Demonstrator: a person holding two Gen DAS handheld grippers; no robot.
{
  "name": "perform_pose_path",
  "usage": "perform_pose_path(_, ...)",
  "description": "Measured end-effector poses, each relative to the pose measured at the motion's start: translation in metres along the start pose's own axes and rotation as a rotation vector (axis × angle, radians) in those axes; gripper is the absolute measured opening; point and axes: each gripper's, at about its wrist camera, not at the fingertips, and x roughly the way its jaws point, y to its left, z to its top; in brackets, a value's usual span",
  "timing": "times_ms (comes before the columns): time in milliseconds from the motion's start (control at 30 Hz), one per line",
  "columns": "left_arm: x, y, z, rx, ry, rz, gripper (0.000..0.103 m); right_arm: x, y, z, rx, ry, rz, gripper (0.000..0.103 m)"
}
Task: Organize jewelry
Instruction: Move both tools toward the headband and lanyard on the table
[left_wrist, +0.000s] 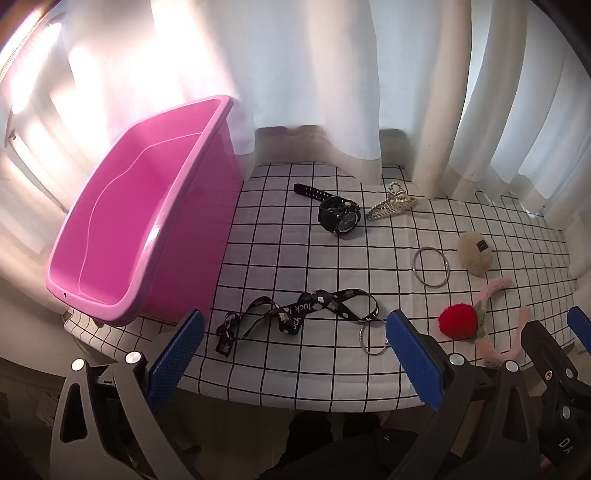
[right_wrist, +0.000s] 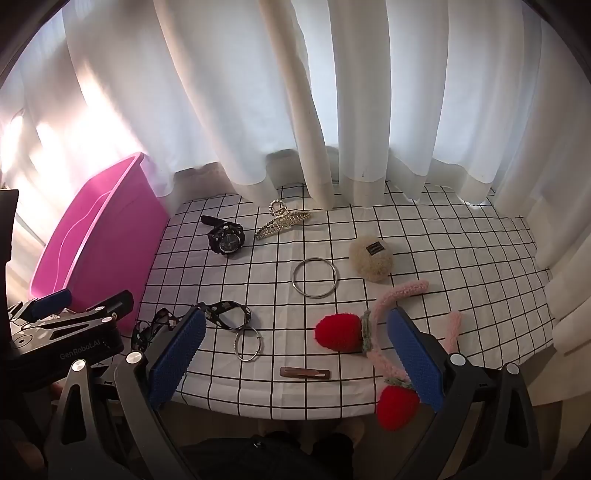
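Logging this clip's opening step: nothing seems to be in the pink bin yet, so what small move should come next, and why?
Probably lower the open left gripper onto the black lanyard lying just ahead of it. The pink bin looks empty, neither gripper holds anything, and the lanyard sits right beside the bin.

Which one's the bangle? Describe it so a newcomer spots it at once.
Start at the pink tub on the left of the checked tablecloth, then look right to mid-table. The bangle lies flat just left of the beige pom-pom. It is a plain loose silver ring; the other ring hangs on the black lanyard.
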Motion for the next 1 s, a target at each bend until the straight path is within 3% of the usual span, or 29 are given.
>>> perform_pose_path(700, 0.005, -0.010, -0.003, 0.001, 0.022, -0.011, 0.097, -0.001, -0.013, -0.005, 0.021, 0.010, -0.003, 0.094)
perform_pose_path(1000, 0.053, 0.002, -0.032, -0.044, 0.055, -0.090, 0.097, 0.029, -0.071, -0.031, 0.112, 0.088, -0.070, 0.094)
